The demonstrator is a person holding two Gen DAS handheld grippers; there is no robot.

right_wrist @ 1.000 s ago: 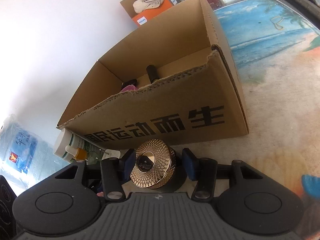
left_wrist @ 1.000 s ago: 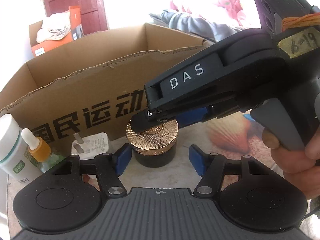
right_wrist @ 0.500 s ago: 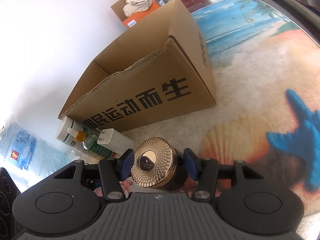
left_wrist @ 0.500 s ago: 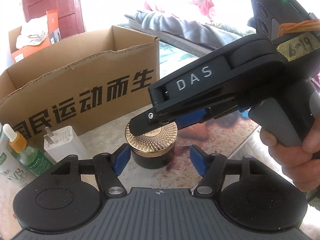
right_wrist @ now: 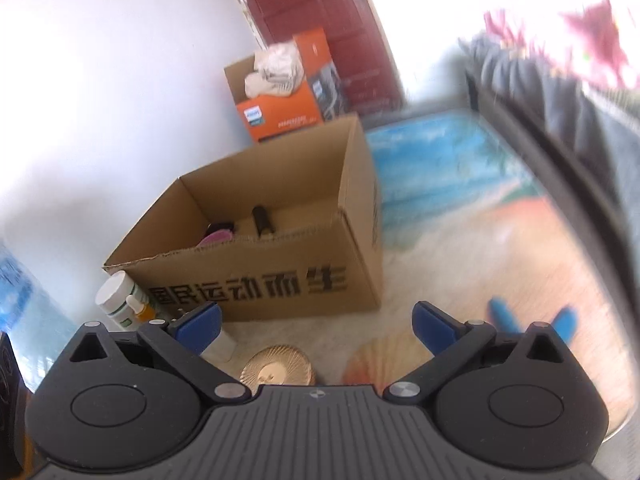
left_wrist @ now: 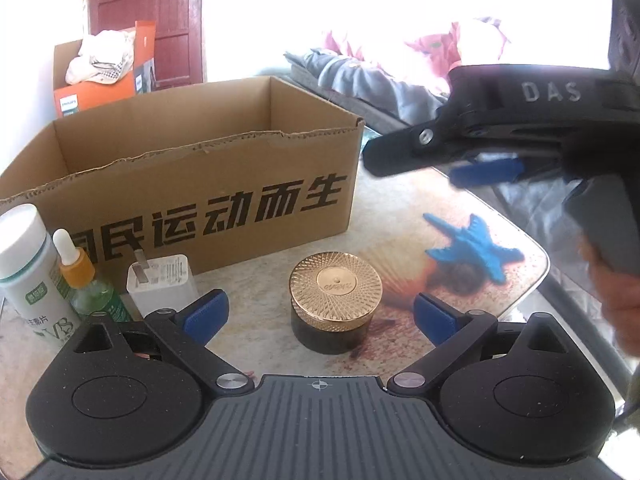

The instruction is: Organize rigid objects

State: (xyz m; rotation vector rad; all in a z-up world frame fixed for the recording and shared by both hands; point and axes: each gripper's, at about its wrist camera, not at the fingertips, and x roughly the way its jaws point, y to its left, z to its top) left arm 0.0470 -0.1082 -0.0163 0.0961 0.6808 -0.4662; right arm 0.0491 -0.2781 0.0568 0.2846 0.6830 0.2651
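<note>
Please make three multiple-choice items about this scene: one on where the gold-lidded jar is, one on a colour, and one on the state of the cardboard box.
1. Where is the gold-lidded jar?
A. Inside the cardboard box
B. On the table in front of the box
C. On top of the white charger

2. What colour are the pads on the left gripper fingers?
A. Blue
B. Red
C. Yellow

3. What is the state of the cardboard box?
A. Taped shut
B. Flattened
C. Open on top, with things inside

Answers:
1 B: in the left wrist view the jar stands on the printed tabletop, between the widely spread fingers, touched by neither.
2 A: both pads show blue.
3 C: the right wrist view looks into the open box, where a dark cylinder and a pink item lie.
</note>
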